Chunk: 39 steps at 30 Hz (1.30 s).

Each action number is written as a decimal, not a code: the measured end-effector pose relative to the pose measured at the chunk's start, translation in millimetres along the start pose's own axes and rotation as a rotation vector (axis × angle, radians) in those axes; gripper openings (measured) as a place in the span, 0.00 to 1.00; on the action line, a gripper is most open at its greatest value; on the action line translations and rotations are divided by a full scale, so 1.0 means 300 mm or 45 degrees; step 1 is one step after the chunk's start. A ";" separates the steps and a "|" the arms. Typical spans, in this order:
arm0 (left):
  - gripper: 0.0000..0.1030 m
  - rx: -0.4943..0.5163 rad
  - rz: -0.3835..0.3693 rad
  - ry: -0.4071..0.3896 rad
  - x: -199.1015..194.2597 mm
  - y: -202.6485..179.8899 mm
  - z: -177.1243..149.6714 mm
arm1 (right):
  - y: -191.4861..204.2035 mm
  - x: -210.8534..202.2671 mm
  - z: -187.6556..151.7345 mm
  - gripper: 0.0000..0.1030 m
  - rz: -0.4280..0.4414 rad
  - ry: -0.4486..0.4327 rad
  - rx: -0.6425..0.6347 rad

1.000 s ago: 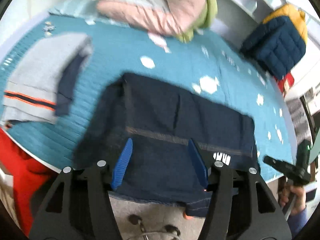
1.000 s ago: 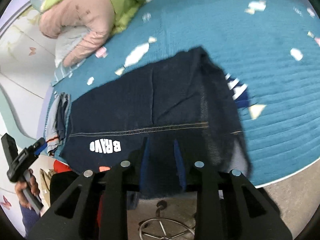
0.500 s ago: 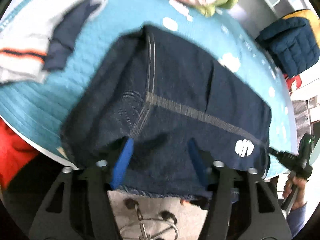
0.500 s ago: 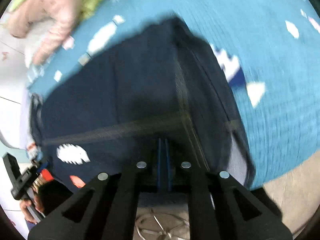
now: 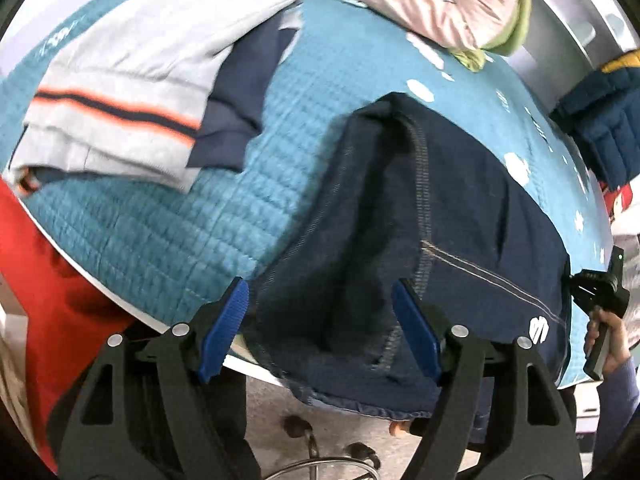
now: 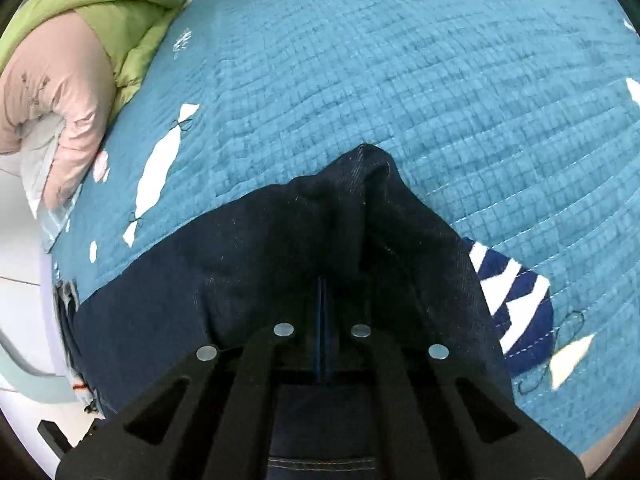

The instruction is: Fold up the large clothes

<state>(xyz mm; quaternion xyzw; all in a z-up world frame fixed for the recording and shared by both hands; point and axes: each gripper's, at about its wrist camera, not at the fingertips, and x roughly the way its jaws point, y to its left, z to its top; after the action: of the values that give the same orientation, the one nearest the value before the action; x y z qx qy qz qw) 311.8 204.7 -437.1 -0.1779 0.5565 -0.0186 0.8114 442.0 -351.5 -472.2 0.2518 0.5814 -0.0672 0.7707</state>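
Note:
A dark navy denim garment (image 5: 452, 216) lies folded on the teal quilted bed cover (image 5: 168, 232), with its near edge hanging over the bed's front edge. My left gripper (image 5: 320, 312) is open, its blue pads on either side of the garment's near left corner. My right gripper (image 6: 324, 316) is shut on the denim garment (image 6: 248, 264) and lifts a fold of it into a ridge. In the left wrist view the right gripper (image 5: 600, 300) shows at the garment's far right edge.
A folded grey top with an orange and navy stripe (image 5: 120, 96) lies left of the garment. A pink and green quilt (image 5: 432, 4) is bunched at the back, also in the right wrist view (image 6: 60, 60). A navy and yellow padded jacket (image 5: 604, 120) is at right. A red cloth (image 5: 48, 280) hangs at lower left.
My right gripper closed on the denim and moved forward, bunching it into a ridge. My left gripper came in lower over the garment's left corner and stayed open.

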 end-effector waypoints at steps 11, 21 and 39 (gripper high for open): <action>0.76 -0.083 -0.080 0.040 0.055 0.055 0.013 | 0.563 -0.028 -0.199 0.07 0.309 0.028 -0.354; 0.77 -0.132 -0.135 0.042 0.051 0.101 0.004 | 0.543 0.153 -0.213 0.00 0.141 0.085 -0.248; 0.80 -0.145 -0.103 -0.005 0.037 0.098 -0.010 | 0.415 -0.042 -0.531 0.08 0.222 0.133 -0.213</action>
<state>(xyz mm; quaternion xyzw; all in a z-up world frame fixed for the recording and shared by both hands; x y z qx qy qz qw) 308.3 228.8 -457.1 -0.2463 0.5474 -0.0195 0.7996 350.0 -172.2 -453.3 0.2395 0.6001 0.0621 0.7607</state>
